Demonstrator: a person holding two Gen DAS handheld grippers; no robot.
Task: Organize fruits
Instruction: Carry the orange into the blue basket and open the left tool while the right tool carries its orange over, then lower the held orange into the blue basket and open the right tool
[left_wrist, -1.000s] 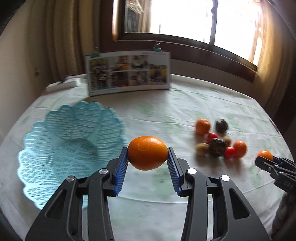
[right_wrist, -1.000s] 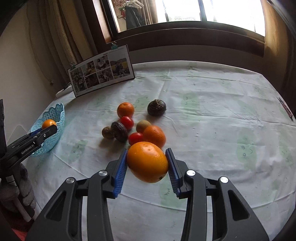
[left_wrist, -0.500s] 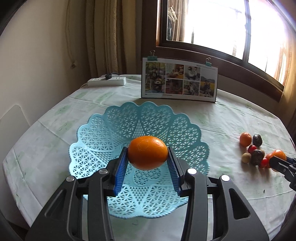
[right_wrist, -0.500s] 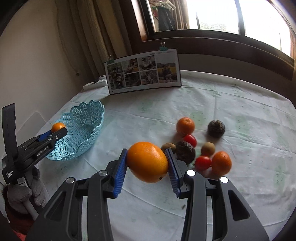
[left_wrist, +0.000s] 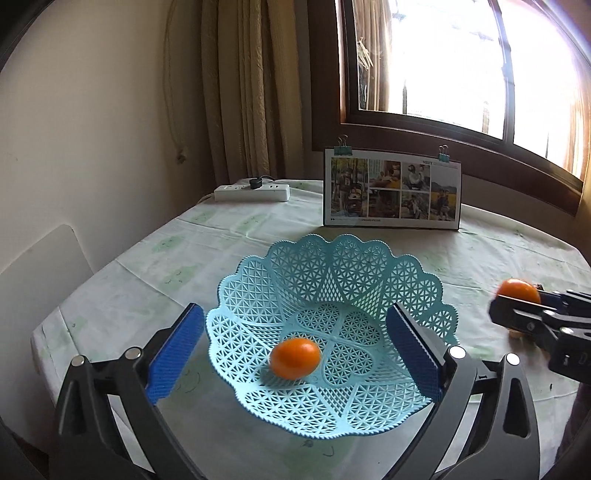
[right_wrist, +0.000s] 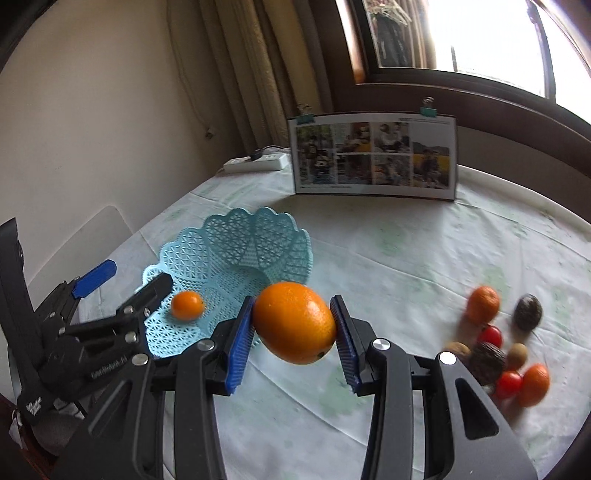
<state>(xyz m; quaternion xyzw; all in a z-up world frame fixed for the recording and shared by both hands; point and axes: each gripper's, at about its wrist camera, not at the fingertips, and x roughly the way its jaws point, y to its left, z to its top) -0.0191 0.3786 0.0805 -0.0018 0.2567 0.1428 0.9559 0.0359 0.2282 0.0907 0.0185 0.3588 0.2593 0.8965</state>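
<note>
1 orange (left_wrist: 294, 358) lies mid-frame in our basket (left_wrist: 417, 291), left gripper (left_wrist: 295, 345) spread wide; our right gripper (right_wrist: 295, 326), pinching another orange (right_wrist: 294, 322), should lower before releasing.

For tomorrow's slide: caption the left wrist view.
Open left gripper above an orange lying in the basket.

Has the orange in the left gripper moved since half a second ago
Yes. The left gripper has opened and the orange has dropped out of it, now lying inside the blue basket instead of hanging above it.
</note>
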